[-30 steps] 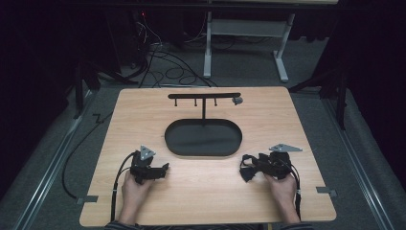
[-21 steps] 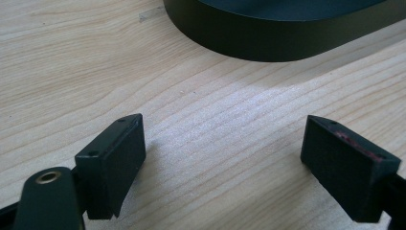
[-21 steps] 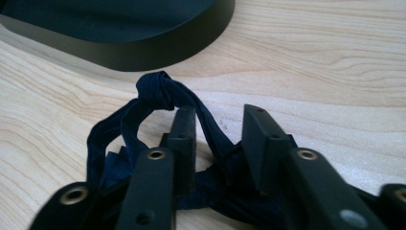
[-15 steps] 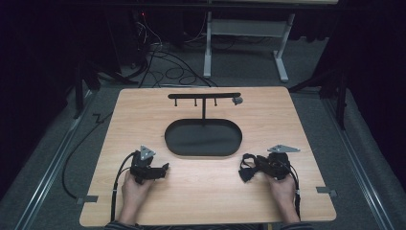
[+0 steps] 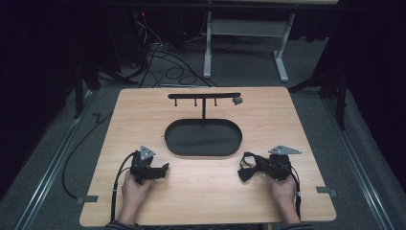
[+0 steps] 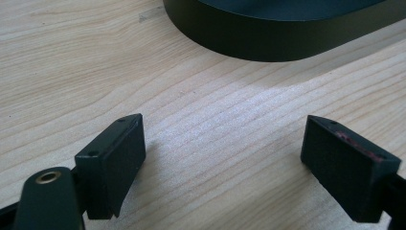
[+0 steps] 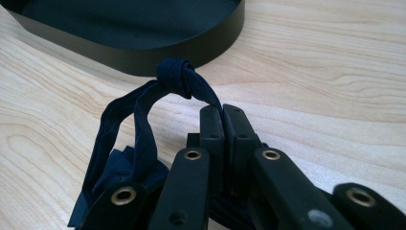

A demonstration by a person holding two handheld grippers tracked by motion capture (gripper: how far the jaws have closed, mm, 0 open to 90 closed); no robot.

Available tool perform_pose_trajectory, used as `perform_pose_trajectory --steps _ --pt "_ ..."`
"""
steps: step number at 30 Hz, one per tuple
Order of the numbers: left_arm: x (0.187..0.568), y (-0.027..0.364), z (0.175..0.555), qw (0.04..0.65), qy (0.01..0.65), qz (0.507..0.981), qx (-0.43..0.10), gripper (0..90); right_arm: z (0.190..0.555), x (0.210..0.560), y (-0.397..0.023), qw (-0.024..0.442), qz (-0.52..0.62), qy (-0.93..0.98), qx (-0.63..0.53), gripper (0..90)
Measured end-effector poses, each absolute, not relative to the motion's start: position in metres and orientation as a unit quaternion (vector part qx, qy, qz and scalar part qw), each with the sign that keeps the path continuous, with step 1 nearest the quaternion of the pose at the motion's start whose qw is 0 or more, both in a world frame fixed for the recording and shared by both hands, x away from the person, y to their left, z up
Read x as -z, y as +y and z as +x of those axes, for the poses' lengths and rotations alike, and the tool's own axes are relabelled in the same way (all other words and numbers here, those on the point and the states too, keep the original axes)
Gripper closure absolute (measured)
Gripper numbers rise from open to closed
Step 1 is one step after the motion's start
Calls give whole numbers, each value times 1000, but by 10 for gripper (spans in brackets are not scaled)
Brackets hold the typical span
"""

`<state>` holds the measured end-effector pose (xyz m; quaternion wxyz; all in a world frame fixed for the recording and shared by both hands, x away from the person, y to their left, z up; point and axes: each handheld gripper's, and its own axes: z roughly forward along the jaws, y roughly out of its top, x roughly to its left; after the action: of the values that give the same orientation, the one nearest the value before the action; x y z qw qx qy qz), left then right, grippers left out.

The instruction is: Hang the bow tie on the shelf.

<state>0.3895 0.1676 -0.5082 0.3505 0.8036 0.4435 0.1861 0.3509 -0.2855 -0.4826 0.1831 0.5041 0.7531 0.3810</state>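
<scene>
Right gripper (image 7: 222,112): your jaws have just been closing and now pinch the dark navy knotted fabric strap (image 7: 179,79) just below its knot, the loop trailing onto the pale wooden table (image 5: 201,191). Grip looks secure, so lifting seems the next step. Left gripper (image 6: 222,158) rests wide open, holding nothing. Black oval metal tray (image 5: 203,137) sits just ahead of both; its hook rail (image 5: 204,95) stands beyond. Bare tabletop between your hands; right edge near your right hand.

Recording lab, shown by dark curtains, loose cables (image 5: 163,60) at 11 o'clock, wooden table (image 5: 143,110), floor rails (image 5: 48,177).
</scene>
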Motion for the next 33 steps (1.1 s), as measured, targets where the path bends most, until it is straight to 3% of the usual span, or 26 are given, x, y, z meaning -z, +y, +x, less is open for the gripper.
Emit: perform_pose_trajectory --steps 33 --pt "508 168 389 351 444 804 -186 158 348 434 -282 212 469 743 -427 893"
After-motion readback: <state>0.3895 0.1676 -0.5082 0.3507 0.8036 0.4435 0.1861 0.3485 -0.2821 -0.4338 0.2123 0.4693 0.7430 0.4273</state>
